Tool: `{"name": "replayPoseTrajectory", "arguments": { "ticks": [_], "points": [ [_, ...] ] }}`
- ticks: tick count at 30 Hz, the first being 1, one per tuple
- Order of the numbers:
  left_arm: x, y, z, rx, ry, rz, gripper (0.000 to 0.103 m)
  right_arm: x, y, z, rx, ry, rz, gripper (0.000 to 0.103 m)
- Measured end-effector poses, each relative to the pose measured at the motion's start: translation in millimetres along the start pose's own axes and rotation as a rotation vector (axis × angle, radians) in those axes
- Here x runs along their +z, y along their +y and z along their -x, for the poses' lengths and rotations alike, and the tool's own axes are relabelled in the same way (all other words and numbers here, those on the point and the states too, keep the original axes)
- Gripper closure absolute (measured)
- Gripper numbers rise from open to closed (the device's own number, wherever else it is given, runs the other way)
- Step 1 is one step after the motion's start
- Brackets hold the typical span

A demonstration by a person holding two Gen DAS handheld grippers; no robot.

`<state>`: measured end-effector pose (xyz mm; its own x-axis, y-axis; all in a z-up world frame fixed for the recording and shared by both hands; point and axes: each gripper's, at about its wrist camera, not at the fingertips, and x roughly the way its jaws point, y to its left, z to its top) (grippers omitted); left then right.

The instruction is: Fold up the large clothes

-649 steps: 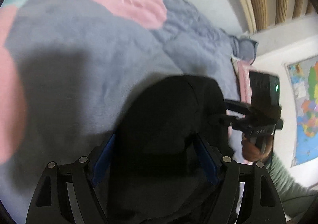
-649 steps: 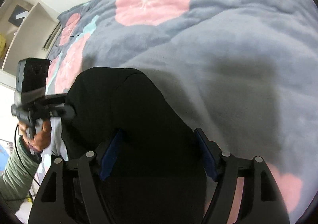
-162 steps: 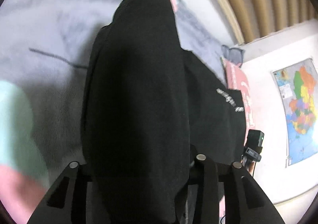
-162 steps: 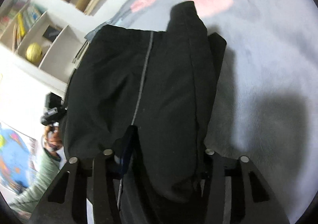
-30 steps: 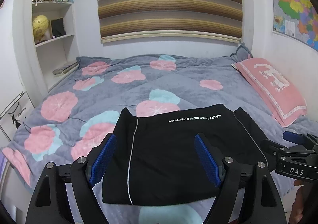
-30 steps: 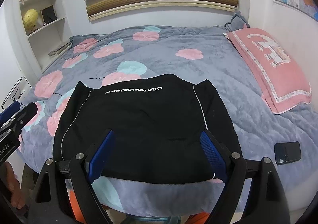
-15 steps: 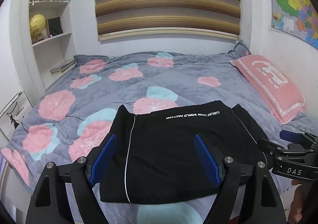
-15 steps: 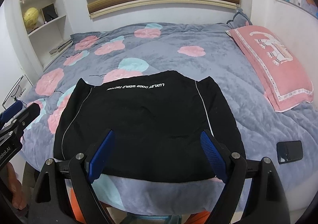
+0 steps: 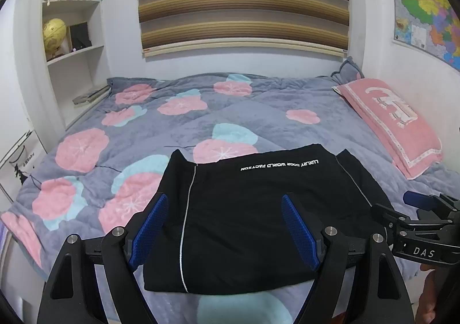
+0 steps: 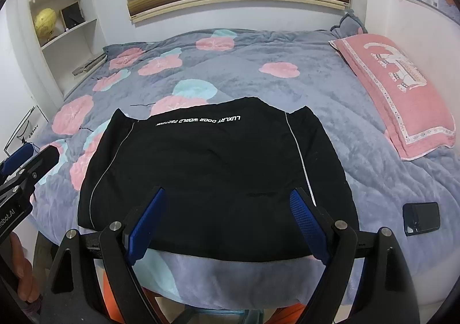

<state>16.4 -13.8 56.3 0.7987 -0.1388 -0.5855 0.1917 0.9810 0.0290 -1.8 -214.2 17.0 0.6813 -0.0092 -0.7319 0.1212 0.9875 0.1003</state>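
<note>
A black garment point(image 9: 253, 214) with white piping and a line of white lettering lies folded into a flat rectangle at the near edge of the bed; it also shows in the right wrist view point(image 10: 212, 171). My left gripper point(image 9: 227, 206) is open and empty, held back above the garment's near edge. My right gripper point(image 10: 228, 201) is open and empty, also back from the near edge. Each gripper shows at the side of the other's view, the right one point(image 9: 419, 214) and the left one point(image 10: 26, 163).
The bed has a grey quilt point(image 9: 258, 122) with pink and teal flowers. A pink pillow point(image 9: 388, 119) lies at the right by the wall. A dark phone point(image 10: 421, 217) lies on the quilt at the near right. White shelves point(image 9: 72, 36) stand at the left.
Both grippers have drawn back a little from the bed in the last second. The folded garment lies still. Some seconds ago both grippers were shut on the garment; now they are open and clear of it.
</note>
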Motion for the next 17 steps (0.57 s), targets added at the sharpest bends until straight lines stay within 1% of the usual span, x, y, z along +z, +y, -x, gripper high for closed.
{"name": "replayPoseTrajectory", "arguments": {
  "ticks": [11,13,15,17],
  "points": [
    [-1.8,-1.8,-3.2,0.014,0.001,0.008,0.021,-1.4,0.3,-3.5,0.004,0.013,-0.001,0.014],
    [-2.5,-1.6,-2.5,0.031,-0.013,0.010,0.021,-1.5,0.8,-3.9,0.003,0.014,0.000,0.014],
    [-4.1,-1.2,-2.4,0.069,-0.020,0.019,0.021,-1.6,1.0,-4.0,0.002,0.015,-0.002,0.014],
    [-4.3,2.7,-5.3,0.071,-0.011,0.032,0.021,-1.9,-0.3,-4.7,0.003,0.017,-0.002,0.014]
  ]
}}
